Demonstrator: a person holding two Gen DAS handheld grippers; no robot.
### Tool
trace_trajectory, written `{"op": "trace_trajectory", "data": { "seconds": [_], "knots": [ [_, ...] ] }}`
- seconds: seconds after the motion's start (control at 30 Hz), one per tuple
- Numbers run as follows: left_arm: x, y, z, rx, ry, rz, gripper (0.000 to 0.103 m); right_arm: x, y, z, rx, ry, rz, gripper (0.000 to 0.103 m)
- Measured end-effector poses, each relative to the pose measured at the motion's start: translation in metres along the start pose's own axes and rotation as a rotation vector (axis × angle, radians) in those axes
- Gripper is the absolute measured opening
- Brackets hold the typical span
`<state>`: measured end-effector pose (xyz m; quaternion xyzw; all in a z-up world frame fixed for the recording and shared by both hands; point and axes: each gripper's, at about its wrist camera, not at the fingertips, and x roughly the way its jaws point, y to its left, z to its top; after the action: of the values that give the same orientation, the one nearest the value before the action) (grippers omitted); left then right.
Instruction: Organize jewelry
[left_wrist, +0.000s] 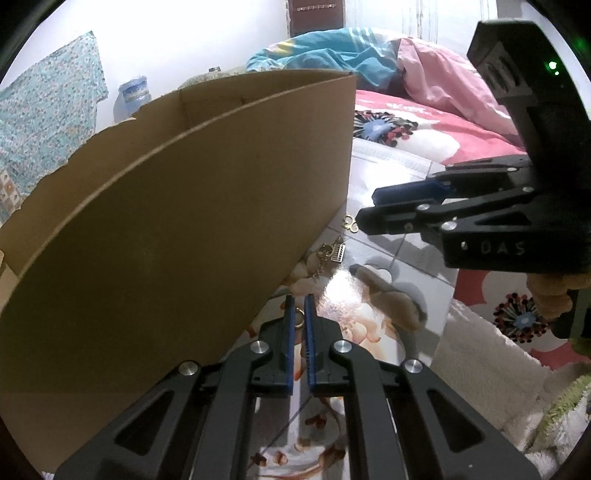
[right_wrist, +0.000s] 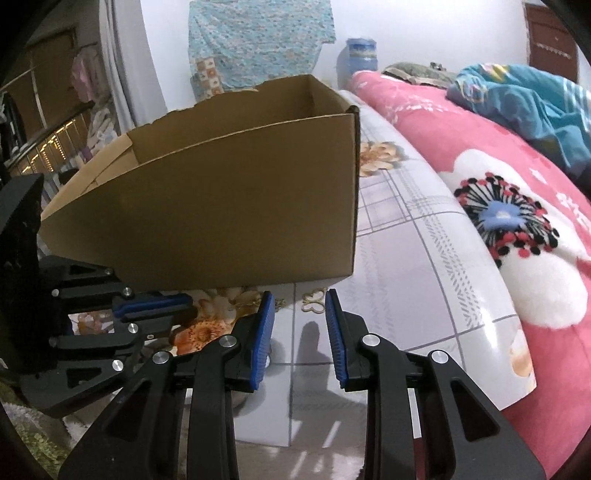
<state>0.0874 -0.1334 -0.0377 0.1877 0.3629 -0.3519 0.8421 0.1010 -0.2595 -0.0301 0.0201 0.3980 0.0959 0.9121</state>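
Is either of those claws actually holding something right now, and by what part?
The left claw is shut on a small gold ring, pinched across its loop near the fingertips. The right claw is open and holds nothing.

A cardboard box (right_wrist: 221, 192) is set on a glossy mat (right_wrist: 417, 258) spread over the bed. Just beside the box's near right corner, a butterfly-shaped ornament (right_wrist: 314, 301) is laid on the mat; nearer the left wrist camera, a chain (left_wrist: 327, 258) is found against the box's base. A heaped blanket (right_wrist: 517, 96) is seen behind, to the right.
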Motion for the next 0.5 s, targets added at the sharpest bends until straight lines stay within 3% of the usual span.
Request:
{"op": "trace_trajectory", "data": {
  "seconds": [0.3,0.5],
  "knots": [
    [-0.013,0.0,-0.003,0.002,-0.006,-0.005,0.002,-0.001,0.0,-0.002,0.006,0.008,0.007,0.026],
    [-0.009,0.006,-0.005,-0.023,0.024,0.039,0.002,-0.001,0.0,-0.001,0.017,0.005,0.01,0.026]
  ]
}}
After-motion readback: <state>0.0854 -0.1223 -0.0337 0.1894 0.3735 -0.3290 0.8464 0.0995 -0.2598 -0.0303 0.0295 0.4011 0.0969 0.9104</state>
